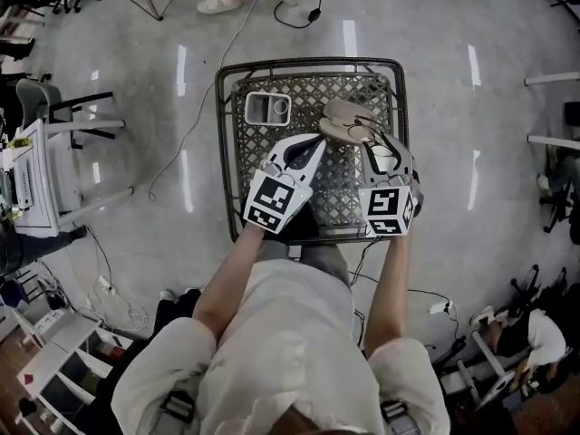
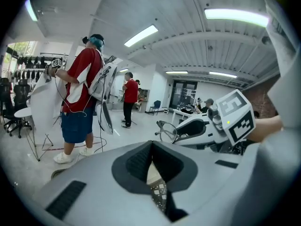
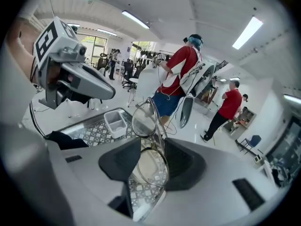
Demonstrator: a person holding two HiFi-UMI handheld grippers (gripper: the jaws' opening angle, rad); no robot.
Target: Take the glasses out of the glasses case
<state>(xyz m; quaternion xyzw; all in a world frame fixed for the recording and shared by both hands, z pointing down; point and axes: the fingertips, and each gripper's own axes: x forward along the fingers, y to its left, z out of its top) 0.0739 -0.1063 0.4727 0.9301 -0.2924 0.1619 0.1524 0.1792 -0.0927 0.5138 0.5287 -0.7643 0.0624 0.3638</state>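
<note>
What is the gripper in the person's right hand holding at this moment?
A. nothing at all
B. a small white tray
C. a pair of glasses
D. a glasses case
C: in the right gripper view the right gripper has its jaws closed on the thin frame of the glasses, with one lens between the pads and the other sticking out beyond them.

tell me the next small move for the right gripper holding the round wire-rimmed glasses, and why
Probably swing the right gripper sideways, away from the beige oval glasses case, and lower toward a bare patch of the metal lattice table. Its jaws clamp the round wire-rimmed glasses, held in the air above the table, so only setting them down seems left.
</note>
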